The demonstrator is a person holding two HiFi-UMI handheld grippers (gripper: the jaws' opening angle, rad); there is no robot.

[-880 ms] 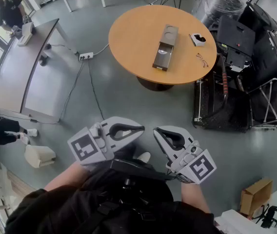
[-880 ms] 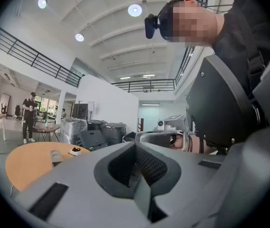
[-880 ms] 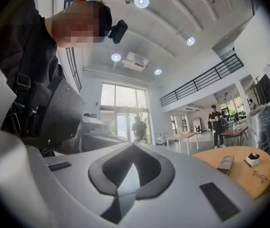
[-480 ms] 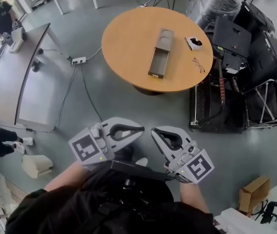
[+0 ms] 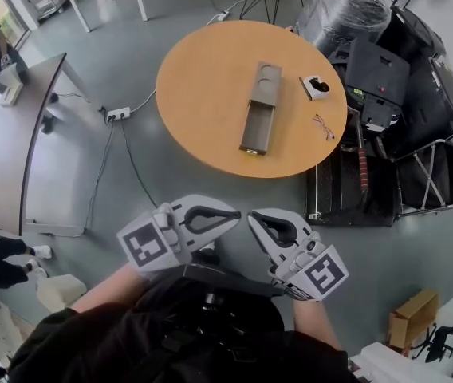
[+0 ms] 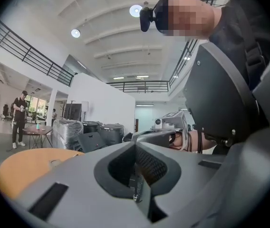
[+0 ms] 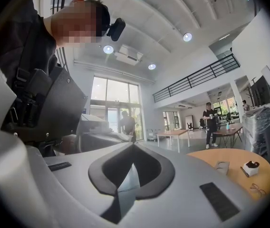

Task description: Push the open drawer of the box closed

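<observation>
Head view: grippers at the waist, box far off.
Close to the body, the left gripper and right gripper have jaws together on nothing, likely just carried. Well ahead on the round table, the box lies with its drawer pulled out toward the person.

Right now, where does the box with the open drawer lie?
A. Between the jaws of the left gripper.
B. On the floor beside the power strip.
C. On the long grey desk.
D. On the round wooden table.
D: the box lies on the round table, with its drawer pulled out toward the person.
</observation>
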